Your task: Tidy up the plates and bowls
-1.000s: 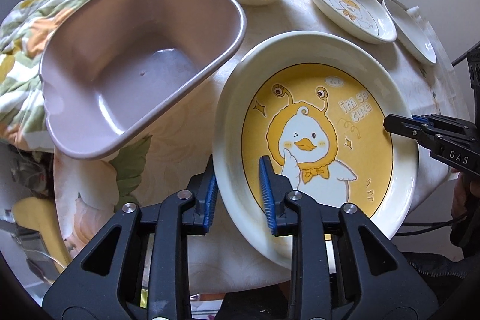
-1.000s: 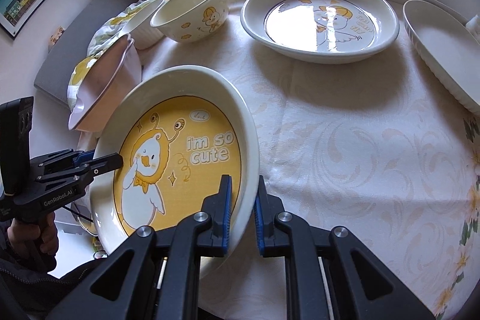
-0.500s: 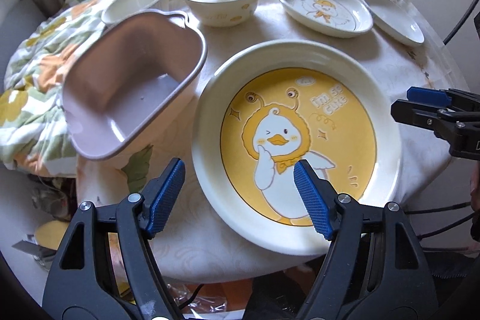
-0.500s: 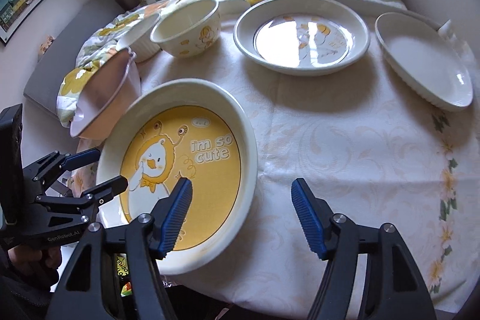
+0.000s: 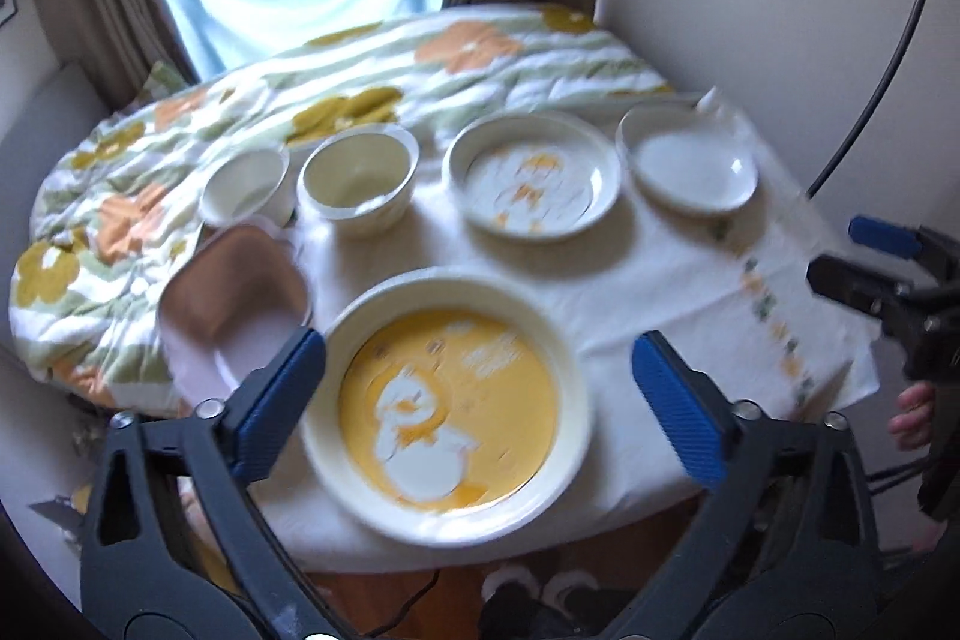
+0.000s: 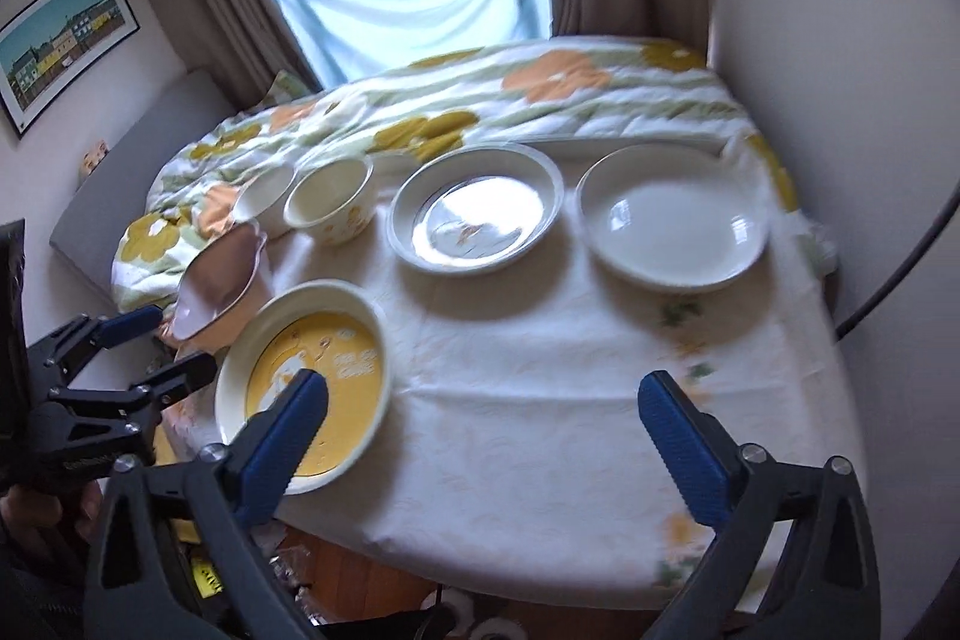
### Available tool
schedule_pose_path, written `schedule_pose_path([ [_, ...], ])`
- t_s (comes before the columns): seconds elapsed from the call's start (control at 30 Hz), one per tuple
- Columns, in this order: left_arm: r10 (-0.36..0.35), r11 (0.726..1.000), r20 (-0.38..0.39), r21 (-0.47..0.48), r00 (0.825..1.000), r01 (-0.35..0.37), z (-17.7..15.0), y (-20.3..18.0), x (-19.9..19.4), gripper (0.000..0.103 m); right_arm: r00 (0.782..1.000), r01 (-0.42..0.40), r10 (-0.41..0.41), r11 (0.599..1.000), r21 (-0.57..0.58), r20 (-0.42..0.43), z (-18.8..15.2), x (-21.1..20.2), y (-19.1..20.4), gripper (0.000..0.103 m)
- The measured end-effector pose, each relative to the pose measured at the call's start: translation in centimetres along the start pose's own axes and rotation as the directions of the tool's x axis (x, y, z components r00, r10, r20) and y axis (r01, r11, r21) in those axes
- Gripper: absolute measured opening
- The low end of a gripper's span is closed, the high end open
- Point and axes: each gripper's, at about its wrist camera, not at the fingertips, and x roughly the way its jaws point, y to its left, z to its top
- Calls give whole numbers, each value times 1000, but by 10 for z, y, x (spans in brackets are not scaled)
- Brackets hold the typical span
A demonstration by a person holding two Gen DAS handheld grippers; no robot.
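Presently the yellow duck plate (image 5: 447,409) lies flat at the near edge of the worktop (image 6: 540,400), its near rim overhanging the tablecloth edge slightly. Just beside it to the left sits the pink tub (image 5: 231,304), tilted against the edge. Beyond stand two small bowls (image 5: 359,178), then the white duck plate (image 5: 534,184) and the plain white plate (image 5: 690,166) in a row, all apart from one another.

The left gripper (image 5: 480,388) hangs above the yellow plate with jaws spread wide, holding nothing. The right gripper (image 6: 486,430) is likewise wide apart and empty, over bare cloth right of that plate.

Judgement: the next piece has yet to be chosen. Stacking would go soundest with the largest plate as base. For any plate, take the rim with one finger above and one beneath, from the side nearest the gripper, and lift level. Both views are motion-blurred; settle before closing. Risk: nudging the yellow plate off the edge.
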Motion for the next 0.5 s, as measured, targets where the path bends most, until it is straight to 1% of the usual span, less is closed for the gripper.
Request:
schedule_pose_path([
  [0.03, -21, 1000, 17, 6, 1000, 21, 8, -8, -1, 103, 1000, 18, -18, 1000, -6, 18, 2, -6, -7, 103],
  [0.1, -51, 998, 26, 28, 998, 50, 29, -23, 3, 103, 998, 50, -50, 999, -12, 45, 9, -13, -20, 103],
  [0.17, -82, 995, 35, 57, 996, 80, 53, -37, 9, 103, 998, 59, -60, 998, 18, 30, 18, -19, -35, 103],
  [0.27, -134, 987, 40, 96, 990, 130, 91, -54, 21, 103, 995, 92, -94, 993, 70, 31, 32, -25, -56, 103],
  [0.37, -173, 978, 13, 123, 985, 170, 132, -70, 43, 102, 984, 166, -171, 982, 90, 55, 45, -28, -71, 103],
  [0.43, -215, 964, -12, 160, 976, 215, 158, -84, 62, 102, 980, 184, -191, 976, 115, 56, 53, -25, -81, 103],
  [0.5, -244, 948, -46, 198, 969, 248, 179, -96, 85, 102, 977, 198, -208, 967, 162, 47, 60, -20, -91, 103],
])
